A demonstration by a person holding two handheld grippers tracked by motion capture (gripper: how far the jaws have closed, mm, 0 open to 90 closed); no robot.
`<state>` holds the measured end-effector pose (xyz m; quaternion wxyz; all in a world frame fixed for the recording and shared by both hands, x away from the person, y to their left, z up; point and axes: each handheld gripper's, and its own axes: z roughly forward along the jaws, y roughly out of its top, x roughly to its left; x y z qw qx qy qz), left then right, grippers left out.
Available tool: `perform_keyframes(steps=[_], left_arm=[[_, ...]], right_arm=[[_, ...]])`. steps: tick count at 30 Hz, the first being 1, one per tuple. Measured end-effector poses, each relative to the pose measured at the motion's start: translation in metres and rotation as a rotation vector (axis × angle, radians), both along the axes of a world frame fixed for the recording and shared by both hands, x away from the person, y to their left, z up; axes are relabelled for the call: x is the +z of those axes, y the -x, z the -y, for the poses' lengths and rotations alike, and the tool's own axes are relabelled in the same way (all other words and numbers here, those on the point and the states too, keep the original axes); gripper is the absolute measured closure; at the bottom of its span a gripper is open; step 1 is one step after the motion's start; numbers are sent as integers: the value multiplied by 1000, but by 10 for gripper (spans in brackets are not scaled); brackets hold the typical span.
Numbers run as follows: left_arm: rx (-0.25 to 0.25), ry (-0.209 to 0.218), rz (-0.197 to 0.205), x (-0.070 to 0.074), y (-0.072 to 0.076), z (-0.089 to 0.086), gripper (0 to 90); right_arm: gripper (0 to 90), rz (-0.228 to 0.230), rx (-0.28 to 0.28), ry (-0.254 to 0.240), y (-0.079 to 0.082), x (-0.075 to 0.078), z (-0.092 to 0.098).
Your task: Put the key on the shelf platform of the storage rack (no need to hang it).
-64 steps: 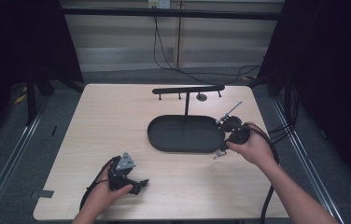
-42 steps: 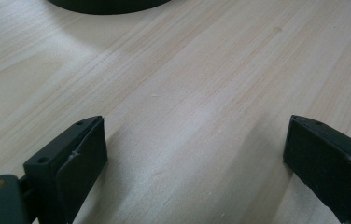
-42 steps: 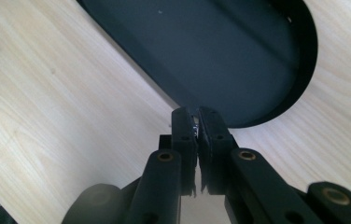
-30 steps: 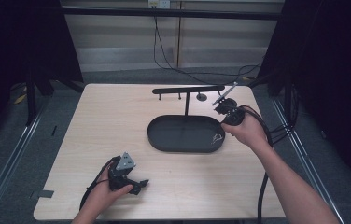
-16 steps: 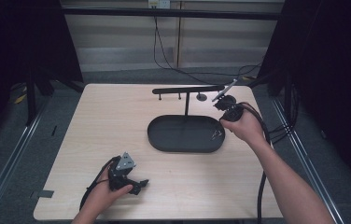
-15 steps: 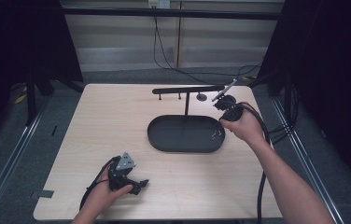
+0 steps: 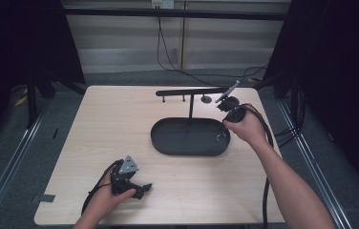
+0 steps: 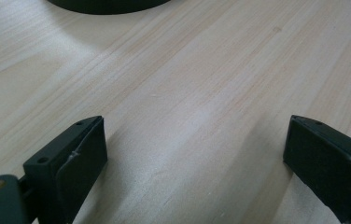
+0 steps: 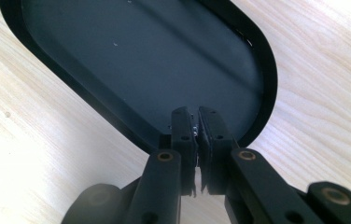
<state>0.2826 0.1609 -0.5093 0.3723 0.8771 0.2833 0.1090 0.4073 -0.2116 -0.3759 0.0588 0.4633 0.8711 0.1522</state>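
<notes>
1. Overhead, we saw the right gripper (image 7: 223,136) held above the near right end of the black oval metal tray (image 7: 168,138), which formed the base of a T-shaped black stand (image 7: 190,98) on the pale wooden table (image 7: 96,124). The left gripper (image 7: 139,188) rested low on the table's near left part, well apart from the tray.
2. Along the left gripper (image 8: 194,154), we found the jaws spread wide with bare wood between them and the tray's edge (image 8: 108,4) far off.
3. Along the right gripper (image 9: 197,126), we saw the jaws pressed together on a tiny silvery metal item (image 9: 195,128), too small to identify, above the tray's rounded end (image 9: 262,70).
</notes>
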Motion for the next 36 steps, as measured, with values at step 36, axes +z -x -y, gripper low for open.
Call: perform_keyframes(steps=[36], left_arm=[[-1,0,-6,0,0,0,57]], right_arm=[[863,2,-4,10,-12,-32,-15]])
